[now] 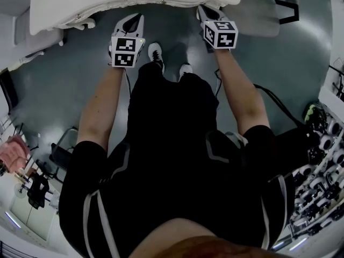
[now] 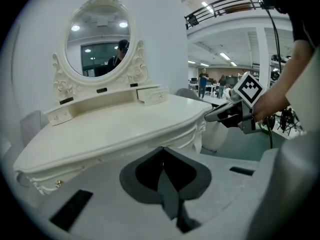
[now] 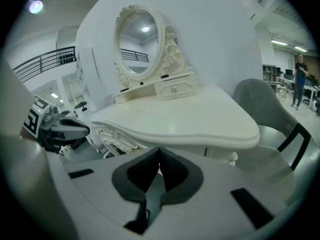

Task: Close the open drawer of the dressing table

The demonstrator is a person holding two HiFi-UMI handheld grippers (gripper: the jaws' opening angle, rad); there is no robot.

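Observation:
The white dressing table (image 1: 134, 1) stands right in front of me, with an oval mirror (image 2: 98, 36) at its back. Under the mirror, the small right-hand drawer (image 2: 152, 95) juts forward out of its shelf; the same drawer (image 3: 174, 88) shows in the right gripper view. The left small drawer (image 2: 60, 115) sits flush. My left gripper (image 2: 162, 150) hovers just short of the tabletop's front edge, jaws shut and empty. My right gripper (image 3: 159, 150) is level with it by the table's right corner, also shut on nothing. Both grippers are well short of the drawer.
A grey chair (image 3: 267, 109) stands to the right of the table (image 1: 263, 12). My feet in white shoes (image 1: 156, 52) are on the grey floor below the table edge. Racks of equipment (image 1: 322, 160) line the right side. People (image 2: 202, 81) stand far off.

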